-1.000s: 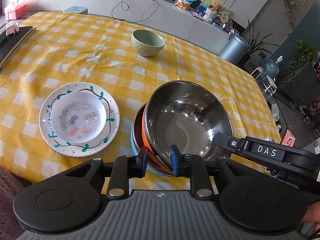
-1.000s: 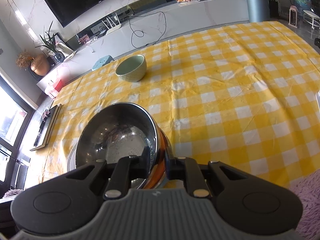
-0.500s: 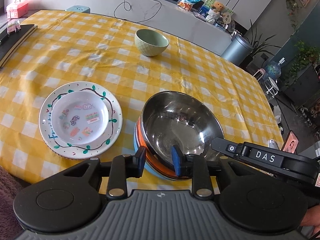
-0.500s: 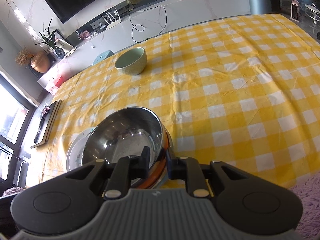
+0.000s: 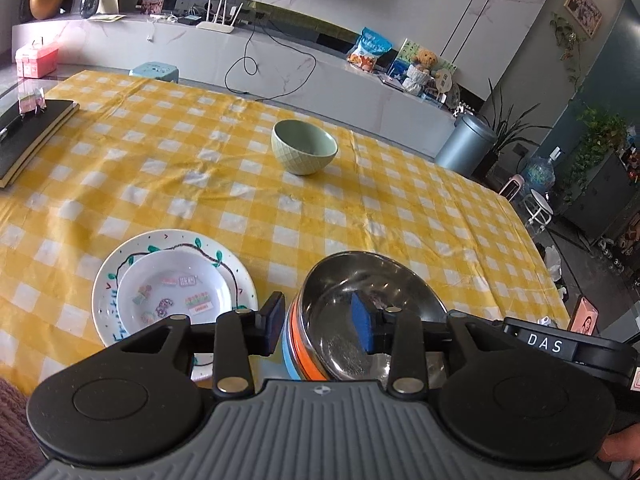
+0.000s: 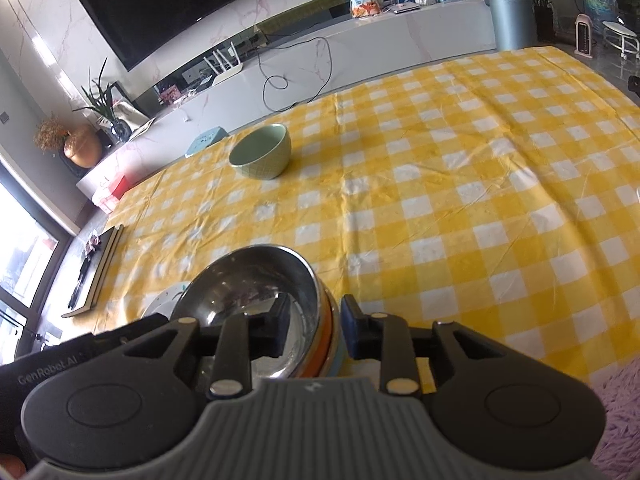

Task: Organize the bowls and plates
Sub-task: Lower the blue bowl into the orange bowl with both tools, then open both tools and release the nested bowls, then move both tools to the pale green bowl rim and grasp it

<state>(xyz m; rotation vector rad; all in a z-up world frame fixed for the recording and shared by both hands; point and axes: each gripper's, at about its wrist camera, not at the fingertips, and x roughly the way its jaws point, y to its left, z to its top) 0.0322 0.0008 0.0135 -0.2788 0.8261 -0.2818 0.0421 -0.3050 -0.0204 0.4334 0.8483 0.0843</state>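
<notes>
A steel bowl (image 5: 360, 280) sits nested in an orange and a blue bowl (image 5: 289, 344) near the table's front edge. My left gripper (image 5: 318, 326) is open, its jaws apart on either side of the stack's left rim. My right gripper (image 6: 314, 326) is open, its jaws straddling the stack's right rim (image 6: 324, 312). A small white plate (image 5: 176, 296) lies on a larger painted plate (image 5: 120, 260) left of the stack. A green bowl (image 5: 304, 146) stands alone farther back; it also shows in the right wrist view (image 6: 262, 152).
The yellow checked tablecloth (image 5: 200, 168) covers the table. A black book (image 5: 28, 136) lies at the far left edge. A grey bin (image 5: 464, 144) and a low cabinet stand beyond the table.
Both grippers have opened, letting go of the bowl stack's rim. The stack, earlier tilted and held, now rests level on the table. Both cameras have pulled back a little.
</notes>
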